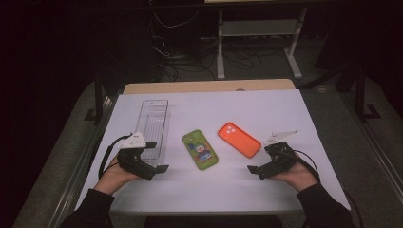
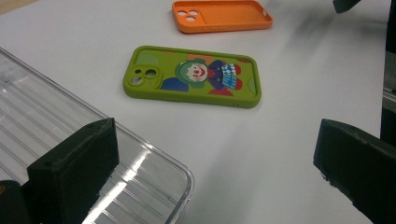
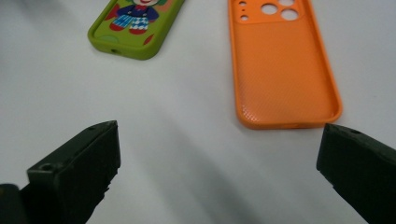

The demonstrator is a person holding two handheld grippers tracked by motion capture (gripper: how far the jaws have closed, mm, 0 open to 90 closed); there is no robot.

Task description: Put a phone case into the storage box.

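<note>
Here, both claws, left [image 1: 160,156] and right [image 1: 257,168], gape wide, holding nothing, on a smooth white worktop [image 1: 266,111]; between them lie a glossy green case [image 1: 200,149] and a pebbled orange case [image 1: 239,139], beside a ribbed clear tray [image 1: 153,124].

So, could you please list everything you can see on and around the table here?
green phone case: 1, green with a clown picture, flat at the table's middle
orange phone case: 1, orange, open side up, right of the green one
clear tray: 1, transparent ribbed plastic, left of the cases
table: 1, white top with a wooden far edge
shelf frame: 1, white, on the floor beyond the table
cables: several, dark, on the floor behind
left gripper: 1, black, open, by the tray's near end
right gripper: 1, black, open, near the orange case
</note>
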